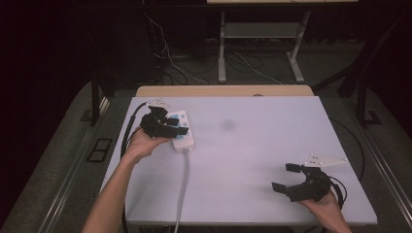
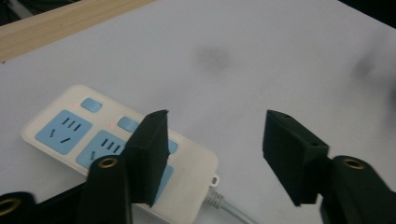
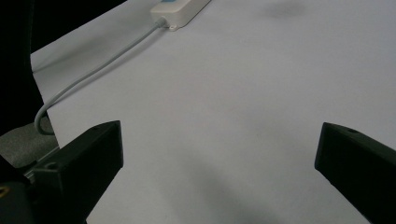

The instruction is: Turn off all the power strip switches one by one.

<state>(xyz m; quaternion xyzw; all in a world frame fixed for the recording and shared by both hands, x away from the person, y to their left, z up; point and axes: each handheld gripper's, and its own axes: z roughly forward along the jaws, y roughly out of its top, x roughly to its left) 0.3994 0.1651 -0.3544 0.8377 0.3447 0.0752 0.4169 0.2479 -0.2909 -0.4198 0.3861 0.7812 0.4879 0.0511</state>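
Observation:
A white power strip (image 1: 183,138) with blue sockets lies at the table's left, and its grey cable (image 1: 183,184) runs toward the near edge. My left gripper (image 1: 176,126) hovers open just over the strip. In the left gripper view one jaw hangs above the strip's (image 2: 70,126) sockets and the other above bare table, with nothing held in the left gripper (image 2: 215,149). My right gripper (image 1: 284,177) is at the front right, wide open and empty. The right gripper view looks through the right gripper (image 3: 219,154) across the table to the strip's cable end (image 3: 180,9).
The white table top (image 1: 252,145) has a faint grey smudge (image 1: 227,125) near its middle. A wooden strip (image 1: 223,91) borders the far edge. Behind it are a desk frame (image 1: 260,43) and loose cables on the dark floor.

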